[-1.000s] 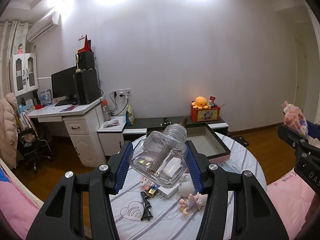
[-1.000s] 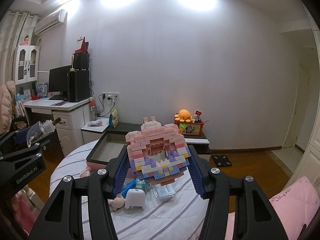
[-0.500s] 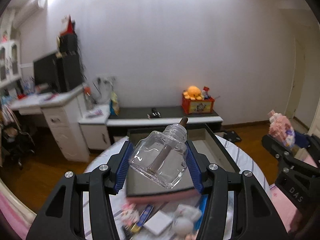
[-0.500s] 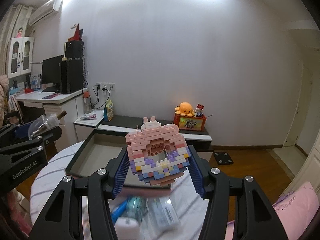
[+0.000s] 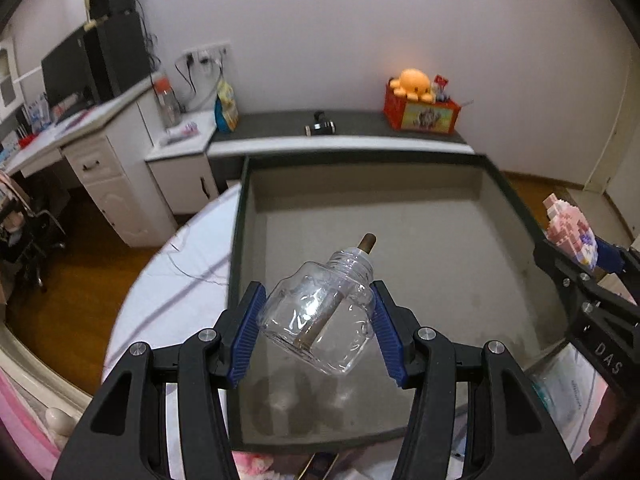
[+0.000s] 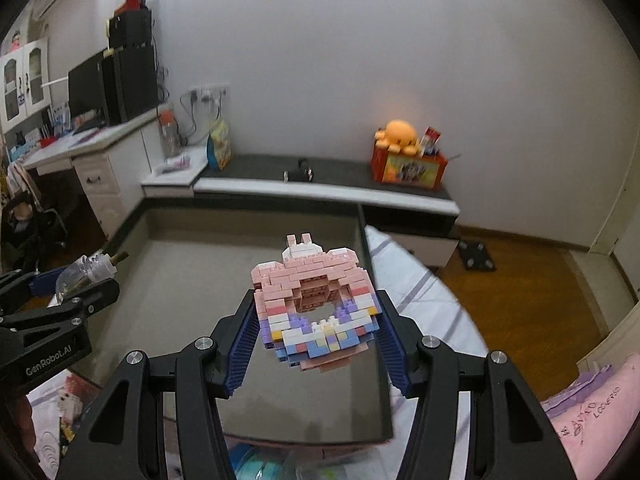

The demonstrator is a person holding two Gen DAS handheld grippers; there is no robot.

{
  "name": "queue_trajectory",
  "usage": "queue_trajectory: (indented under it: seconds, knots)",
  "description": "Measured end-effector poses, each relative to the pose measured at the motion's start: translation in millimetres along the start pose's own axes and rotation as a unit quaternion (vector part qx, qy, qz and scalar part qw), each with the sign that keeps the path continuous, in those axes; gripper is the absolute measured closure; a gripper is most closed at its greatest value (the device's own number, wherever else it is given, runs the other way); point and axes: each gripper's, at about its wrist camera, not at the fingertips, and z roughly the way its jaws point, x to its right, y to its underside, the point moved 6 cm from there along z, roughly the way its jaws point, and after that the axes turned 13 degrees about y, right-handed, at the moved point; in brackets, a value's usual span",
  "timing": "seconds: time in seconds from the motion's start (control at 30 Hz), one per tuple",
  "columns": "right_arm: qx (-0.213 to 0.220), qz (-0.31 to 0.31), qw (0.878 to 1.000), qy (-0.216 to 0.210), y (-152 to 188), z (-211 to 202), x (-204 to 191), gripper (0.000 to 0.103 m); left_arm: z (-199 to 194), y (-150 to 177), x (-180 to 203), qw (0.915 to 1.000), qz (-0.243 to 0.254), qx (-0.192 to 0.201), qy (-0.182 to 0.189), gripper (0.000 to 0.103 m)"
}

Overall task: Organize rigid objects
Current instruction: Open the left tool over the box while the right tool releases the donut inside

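Observation:
My left gripper (image 5: 316, 328) is shut on a clear glass bottle (image 5: 320, 320) with a brown wick, held tilted above the near part of a large dark-rimmed grey tray (image 5: 420, 208). My right gripper (image 6: 316, 340) is shut on a pink, white and purple brick model (image 6: 316, 304), held above the same tray (image 6: 224, 264) near its right side. The right gripper with the model shows at the right of the left wrist view (image 5: 572, 236). The left gripper with the bottle shows at the left of the right wrist view (image 6: 80, 276).
The tray sits on a round table with a striped white cloth (image 5: 172, 280). Small toys and packets (image 6: 72, 404) lie on the cloth near the tray's front edge. A low cabinet with an orange plush octopus (image 5: 416, 84) and a white desk (image 5: 92, 136) stand beyond.
Both grippers have moved forward and tipped down over the tray, each still holding its object. The tray now fills the middle of both views; the loose toys have dropped to the bottom edge.

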Motion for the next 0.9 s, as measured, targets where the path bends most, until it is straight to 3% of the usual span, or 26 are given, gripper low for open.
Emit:
queue_trajectory:
  seconds: [0.1,0.13,0.17,0.27,0.63,0.9]
  knots:
    - [-0.009,-0.017,1.0,-0.002,4,11,-7,0.045,13,7,-2,0.9994,0.002,-0.034,0.002,0.043]
    - [-0.01,-0.019,1.0,0.002,5,13,-8,0.038,14,9,-3,0.9992,-0.001,-0.039,0.005,0.036]
    - [-0.011,-0.021,1.0,0.008,7,15,-8,0.024,14,10,-3,0.9992,-0.004,-0.038,0.009,0.034]
    - [-0.008,-0.016,1.0,0.012,4,17,-3,0.019,9,10,-2,0.9993,-0.004,-0.029,0.021,0.016]
    - [-0.034,0.015,0.999,0.009,6,21,10,0.019,-1,6,1,0.9997,-0.004,-0.02,0.01,0.016]
    - [0.019,0.032,0.999,0.019,-5,-47,30,0.019,-62,5,15,0.9993,0.009,0.035,0.001,0.015]
